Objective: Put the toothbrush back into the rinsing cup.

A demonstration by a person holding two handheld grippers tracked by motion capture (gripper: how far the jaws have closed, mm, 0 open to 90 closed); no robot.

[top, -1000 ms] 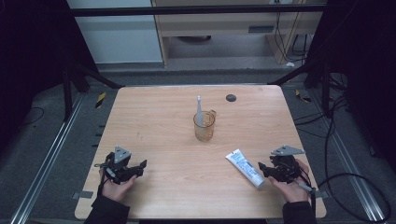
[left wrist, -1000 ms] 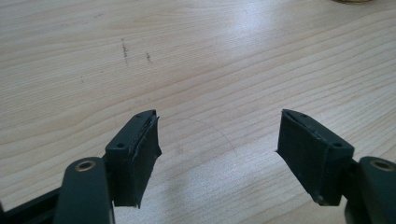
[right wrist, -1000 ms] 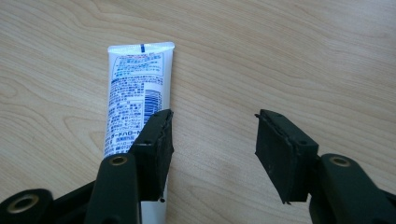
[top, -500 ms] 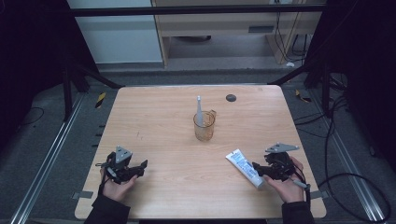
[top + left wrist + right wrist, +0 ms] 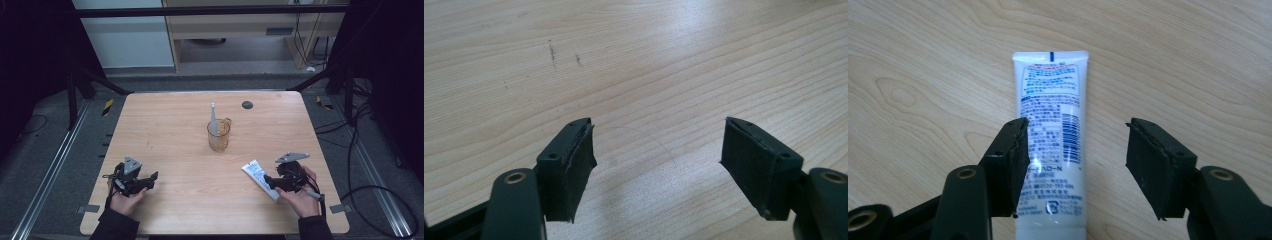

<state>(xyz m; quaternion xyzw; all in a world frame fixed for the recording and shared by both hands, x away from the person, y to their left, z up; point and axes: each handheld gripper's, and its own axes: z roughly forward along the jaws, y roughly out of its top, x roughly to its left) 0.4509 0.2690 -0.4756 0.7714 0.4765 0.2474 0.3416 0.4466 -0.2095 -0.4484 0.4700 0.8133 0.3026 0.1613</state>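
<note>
A white toothpaste tube point(image 5: 256, 175) lies flat on the wooden table point(image 5: 175, 125) at the front right. My right gripper point(image 5: 270, 182) hovers over its near end. In the right gripper view the tube point(image 5: 1050, 115) runs away between the jaws, close to the left pad point(image 5: 1010, 160) and clear of the other pad. These jaws have just been opening, and my right gripper point(image 5: 1078, 127) is open. My left gripper point(image 5: 151, 178) rests at the front left, and in its own view it point(image 5: 656, 125) stands open over bare wood.
An amber glass cup point(image 5: 219, 137) with a white toothbrush point(image 5: 213, 116) standing in it is at mid-table. A small black round piece point(image 5: 247, 104) lies near the far edge. Cables and metal rails run along the floor on both sides.
My right gripper has moved left, over the near end of the tube. The tube and my left gripper have kept still.
</note>
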